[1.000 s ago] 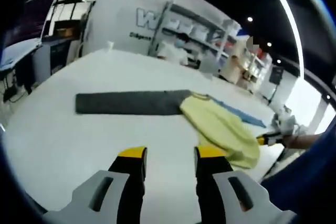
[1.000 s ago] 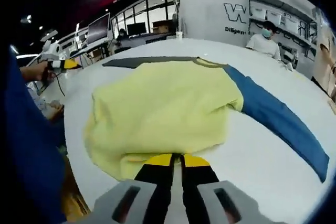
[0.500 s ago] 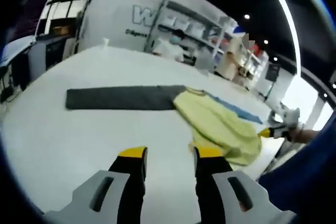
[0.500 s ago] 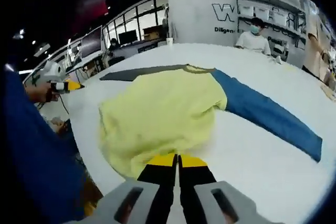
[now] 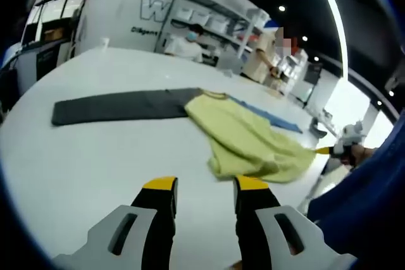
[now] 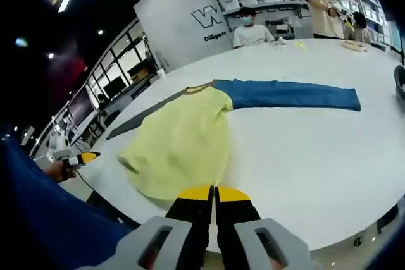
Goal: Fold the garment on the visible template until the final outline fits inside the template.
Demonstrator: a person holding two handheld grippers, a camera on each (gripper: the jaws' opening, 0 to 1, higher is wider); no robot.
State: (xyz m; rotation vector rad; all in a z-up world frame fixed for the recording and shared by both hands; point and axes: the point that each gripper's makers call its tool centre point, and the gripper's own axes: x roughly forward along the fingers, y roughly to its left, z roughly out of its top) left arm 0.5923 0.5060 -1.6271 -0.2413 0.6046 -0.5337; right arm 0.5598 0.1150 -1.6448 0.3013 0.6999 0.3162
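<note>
Left gripper (image 5: 204,186): my jaws parted, empty, short of the shirt (image 5: 247,140). Right gripper (image 6: 214,193): my jaws pressed together at the shirt's yellow hem; whether cloth is pinched, I cannot tell. Advice: draw hem evenly toward collar. Counter (image 6: 316,150): white, round. Room: shelving (image 5: 212,20), seated person (image 6: 251,31).
</note>
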